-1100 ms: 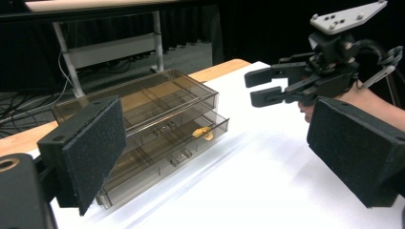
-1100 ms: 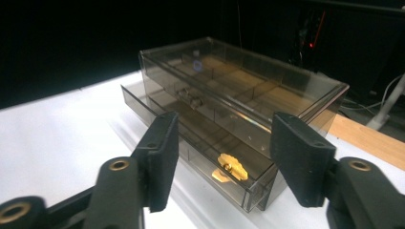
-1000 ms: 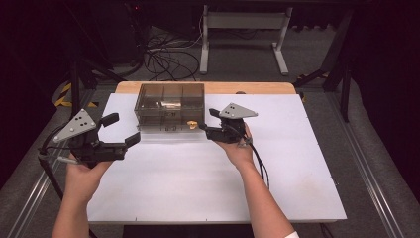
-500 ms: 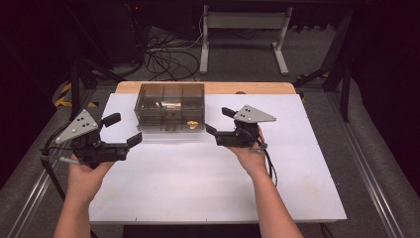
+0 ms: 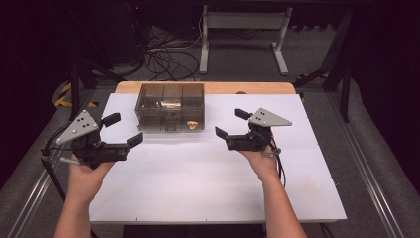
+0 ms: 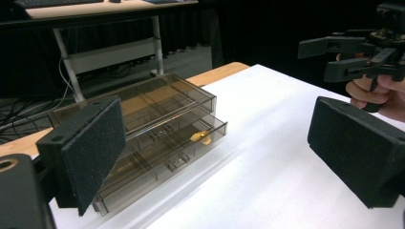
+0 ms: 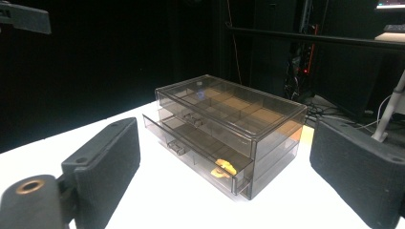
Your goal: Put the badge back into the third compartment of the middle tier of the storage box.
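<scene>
A smoky clear plastic drawer box (image 5: 171, 106) stands at the back middle of the white table (image 5: 198, 188). Its bottom drawer (image 7: 191, 145) is pulled out a little, with a small yellow piece (image 5: 192, 123) (image 6: 200, 137) (image 7: 224, 168) in its right end. My left gripper (image 5: 124, 130) (image 6: 219, 157) is held open above the table, left of the box, empty. My right gripper (image 5: 231, 123) (image 7: 229, 191) is open and empty, right of the box, its jaws pointing toward it. Across the table, the left gripper view also catches the right gripper (image 6: 353, 52).
A wooden strip (image 5: 223, 88) runs along the table's back edge. Behind it, cables (image 5: 168, 54) lie on the floor beside a grey desk frame (image 5: 242, 29). Metal rails (image 5: 366, 168) flank the table. White surface lies bare in front of both hands.
My right gripper has drawn back to the right, away from the box's front corner. The left gripper has hardly moved. Both stay open.
</scene>
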The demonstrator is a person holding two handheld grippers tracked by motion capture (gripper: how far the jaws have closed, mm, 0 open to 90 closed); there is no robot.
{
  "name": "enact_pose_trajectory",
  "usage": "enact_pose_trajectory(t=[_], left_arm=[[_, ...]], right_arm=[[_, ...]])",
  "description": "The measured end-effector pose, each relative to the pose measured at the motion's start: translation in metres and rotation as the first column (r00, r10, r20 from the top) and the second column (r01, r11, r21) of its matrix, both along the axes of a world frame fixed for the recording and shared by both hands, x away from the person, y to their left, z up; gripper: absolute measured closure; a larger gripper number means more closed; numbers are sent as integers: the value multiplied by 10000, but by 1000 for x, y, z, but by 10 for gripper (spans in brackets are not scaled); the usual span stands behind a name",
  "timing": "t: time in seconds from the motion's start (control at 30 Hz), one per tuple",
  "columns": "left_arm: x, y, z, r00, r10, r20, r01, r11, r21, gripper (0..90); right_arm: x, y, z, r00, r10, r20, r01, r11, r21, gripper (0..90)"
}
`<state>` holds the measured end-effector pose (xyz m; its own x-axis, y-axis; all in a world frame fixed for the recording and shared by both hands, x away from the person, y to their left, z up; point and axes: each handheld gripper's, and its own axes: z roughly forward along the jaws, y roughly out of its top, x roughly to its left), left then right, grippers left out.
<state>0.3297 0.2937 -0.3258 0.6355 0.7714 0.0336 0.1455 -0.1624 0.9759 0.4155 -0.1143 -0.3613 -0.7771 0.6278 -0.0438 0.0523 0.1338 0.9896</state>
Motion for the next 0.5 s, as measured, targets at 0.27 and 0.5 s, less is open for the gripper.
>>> enact_pose_trajectory(t=[0.27, 0.5], left_arm=[[0, 0, 0, 10000, 30, 34, -30, 10000, 6, 55], [0, 0, -2, 9999, 90, 99, -89, 10000, -28, 50]], right_arm=[[-7, -14, 4, 9998, -66, 182, 59, 9992, 393, 54], [-12, -32, 6, 9997, -169, 182, 153, 9961, 866, 43]])
